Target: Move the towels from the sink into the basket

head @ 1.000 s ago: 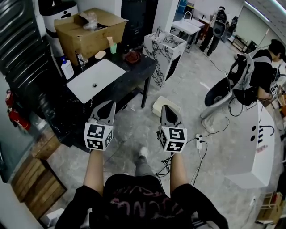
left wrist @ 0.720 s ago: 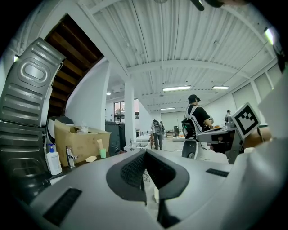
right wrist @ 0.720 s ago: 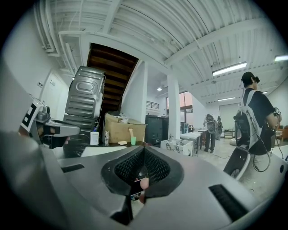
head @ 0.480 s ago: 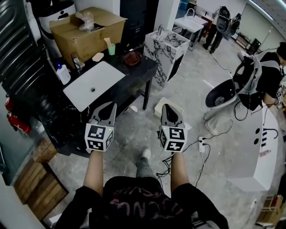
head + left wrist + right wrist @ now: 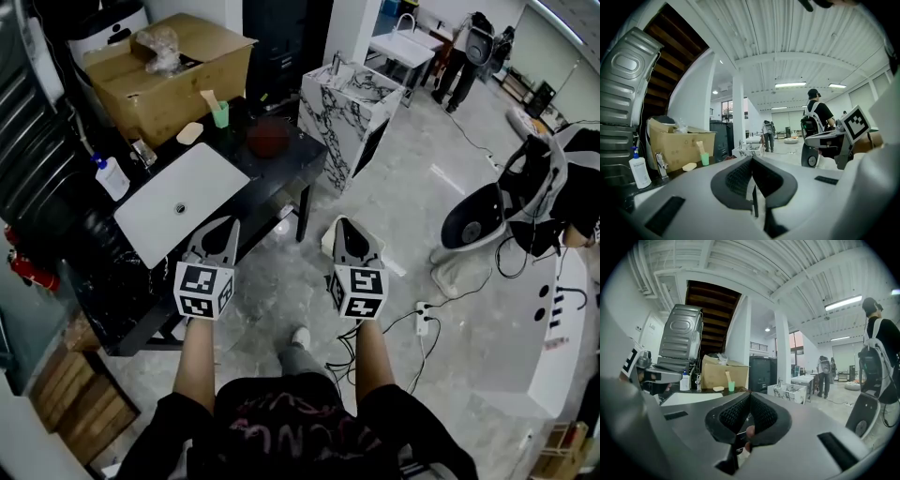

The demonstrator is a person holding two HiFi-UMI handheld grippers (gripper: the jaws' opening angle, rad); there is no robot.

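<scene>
We recorded a grey stone-look floor [image 5: 403,187] across most of the head view. A black counter [image 5: 277,169] stood at the upper left, and a white curved desk [image 5: 562,328] ran down the right edge. An open cardboard box [image 5: 173,75] sat at the back of the counter, and a marble-patterned stand [image 5: 342,108] stood just beside the counter's far end. The white rectangular sink [image 5: 202,178] was set into the counter top in front of the box, and we saw its white bottom and centre drain. We held both grippers side by side, pointing forward. The left gripper [image 5: 225,230] appeared just beside the sink's near corner. The right gripper [image 5: 347,230] was over the floor, well apart from the sink. The left gripper's jaws were pressed together with nothing between them. The right gripper's pads also met at the tip and held nothing. On the counter beyond the sink lay a dark red item [image 5: 269,138] that we could not identify. A white pump bottle [image 5: 111,178] stood at the sink's left end, a green cup [image 5: 219,114] stood near the box, and a pale soap bar [image 5: 189,132] lay beside the cup.
</scene>
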